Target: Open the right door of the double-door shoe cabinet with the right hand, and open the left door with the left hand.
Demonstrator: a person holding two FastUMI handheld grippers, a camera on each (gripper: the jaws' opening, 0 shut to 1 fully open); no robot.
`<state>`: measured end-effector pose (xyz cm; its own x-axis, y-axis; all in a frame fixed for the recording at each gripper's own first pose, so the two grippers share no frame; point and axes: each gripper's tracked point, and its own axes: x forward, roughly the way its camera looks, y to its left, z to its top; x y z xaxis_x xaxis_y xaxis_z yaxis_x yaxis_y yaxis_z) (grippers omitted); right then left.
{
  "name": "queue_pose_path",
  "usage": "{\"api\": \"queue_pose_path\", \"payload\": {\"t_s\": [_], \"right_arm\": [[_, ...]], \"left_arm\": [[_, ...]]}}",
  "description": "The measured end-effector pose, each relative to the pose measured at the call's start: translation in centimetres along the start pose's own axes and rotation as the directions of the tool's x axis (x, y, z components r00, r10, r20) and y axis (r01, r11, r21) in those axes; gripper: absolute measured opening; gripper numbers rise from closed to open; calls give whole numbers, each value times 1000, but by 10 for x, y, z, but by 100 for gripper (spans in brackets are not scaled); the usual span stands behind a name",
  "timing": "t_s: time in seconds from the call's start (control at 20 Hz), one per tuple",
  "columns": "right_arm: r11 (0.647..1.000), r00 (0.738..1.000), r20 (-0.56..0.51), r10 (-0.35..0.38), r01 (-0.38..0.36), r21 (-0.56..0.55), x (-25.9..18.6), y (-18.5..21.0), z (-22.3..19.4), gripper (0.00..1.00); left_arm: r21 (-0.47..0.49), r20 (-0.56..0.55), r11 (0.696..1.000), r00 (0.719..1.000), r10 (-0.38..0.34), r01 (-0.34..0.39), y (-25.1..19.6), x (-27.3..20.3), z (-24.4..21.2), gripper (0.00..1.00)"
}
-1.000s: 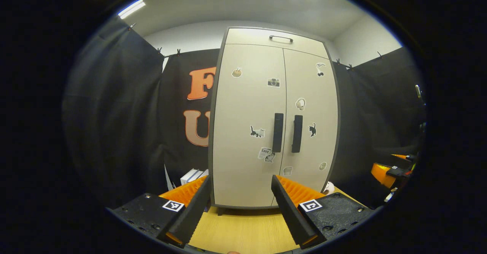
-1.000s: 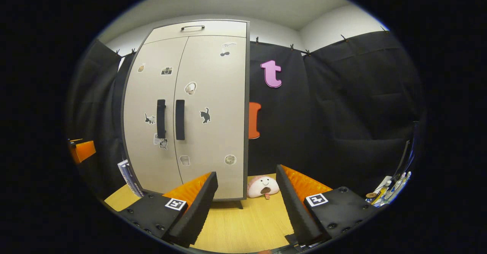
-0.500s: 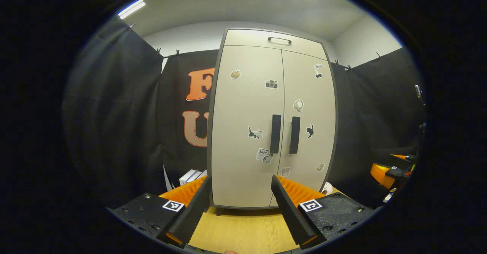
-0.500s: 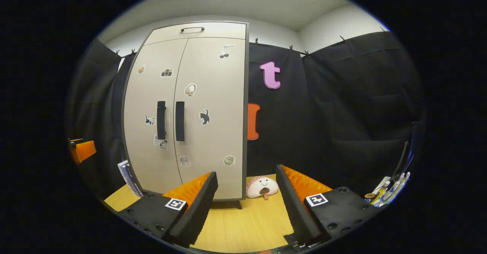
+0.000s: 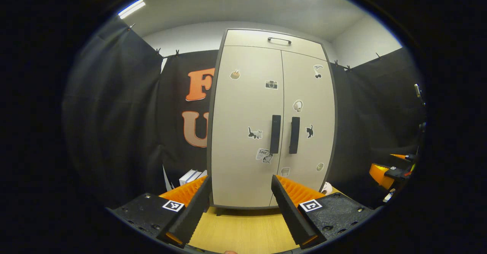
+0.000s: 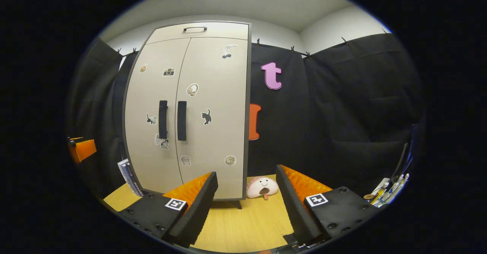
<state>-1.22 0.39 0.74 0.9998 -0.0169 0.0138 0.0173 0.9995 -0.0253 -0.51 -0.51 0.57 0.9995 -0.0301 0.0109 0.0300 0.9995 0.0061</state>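
While gaping wide with nothing between the fingers, left claw (image 5: 240,200) hangs above the wood tabletop (image 5: 243,231), well short of the shoe cabinet (image 5: 272,121). Right claw (image 6: 246,199) likewise spread and empty. Both doors shut, dark handles (image 6: 172,120) side by side. Plush toy (image 6: 262,186) beside cabinet's right foot.

I see bright ceiling strips (image 5: 131,8) at eleven and one o'clock; cabinet (image 5: 272,121) evenly lit, sharp, edges bowed.
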Motion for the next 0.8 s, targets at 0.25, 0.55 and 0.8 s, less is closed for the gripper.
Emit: {"api": "queue_pose_path", "payload": {"t_s": [0.25,0.55,0.8], "right_arm": [[1000,999,-26,23,-23,-4,8,17,1,94],[997,997,-32,76,-76,2,31,53,7,99],[992,991,-25,130,-130,0,55,88,19,94]], "left_arm": [[-5,-5,1000,1000,5,-5,6,2,-3,95],[4,-7,1000,1000,14,-14,16,4,-6,95],[12,-14,1000,1000,26,-26,24,7,-10,95]]}}
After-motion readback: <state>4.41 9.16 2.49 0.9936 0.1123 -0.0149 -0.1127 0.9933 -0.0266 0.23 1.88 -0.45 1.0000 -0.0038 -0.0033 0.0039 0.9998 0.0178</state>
